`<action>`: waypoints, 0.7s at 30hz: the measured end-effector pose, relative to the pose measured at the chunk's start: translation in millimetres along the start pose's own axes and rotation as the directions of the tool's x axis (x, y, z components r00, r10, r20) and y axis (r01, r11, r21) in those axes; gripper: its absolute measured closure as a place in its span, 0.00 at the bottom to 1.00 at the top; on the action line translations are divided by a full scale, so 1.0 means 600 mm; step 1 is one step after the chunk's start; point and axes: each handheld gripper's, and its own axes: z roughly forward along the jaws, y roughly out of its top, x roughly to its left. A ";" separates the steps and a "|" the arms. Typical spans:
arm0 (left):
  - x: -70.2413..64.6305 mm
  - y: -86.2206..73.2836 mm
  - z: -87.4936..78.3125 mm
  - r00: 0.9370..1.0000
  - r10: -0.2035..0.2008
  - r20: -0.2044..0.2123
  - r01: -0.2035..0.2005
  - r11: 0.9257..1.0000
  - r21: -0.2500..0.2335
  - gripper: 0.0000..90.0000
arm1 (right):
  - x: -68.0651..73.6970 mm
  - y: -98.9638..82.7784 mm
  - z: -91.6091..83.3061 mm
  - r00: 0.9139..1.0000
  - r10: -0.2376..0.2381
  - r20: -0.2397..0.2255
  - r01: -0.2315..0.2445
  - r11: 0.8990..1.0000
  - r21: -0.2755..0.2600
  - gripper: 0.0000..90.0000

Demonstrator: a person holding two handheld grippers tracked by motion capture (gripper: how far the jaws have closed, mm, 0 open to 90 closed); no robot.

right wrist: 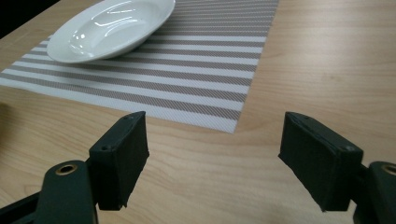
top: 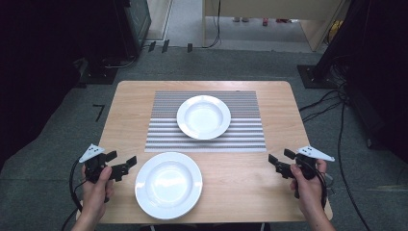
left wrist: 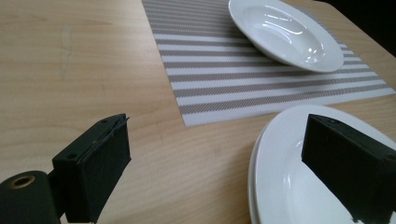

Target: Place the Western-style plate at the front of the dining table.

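left tool wide open, empty, beside near plate | right tool wide open, empty, hand-held at table edge

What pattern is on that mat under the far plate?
The placemat has grey and white stripes running across it, clearest in the left gripper view.

The high view looks forward and down on the whole table. Each gripper view sits low and close over the wood (left near edge, right near edge), angled inward; both share the striped placemat and far plate.
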 end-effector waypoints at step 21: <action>0.044 -0.095 -0.031 0.992 0.000 -0.123 0.010 0.997 0.080 0.09 | -0.066 -0.085 -0.078 0.993 0.029 0.114 -0.036 0.998 0.055 0.24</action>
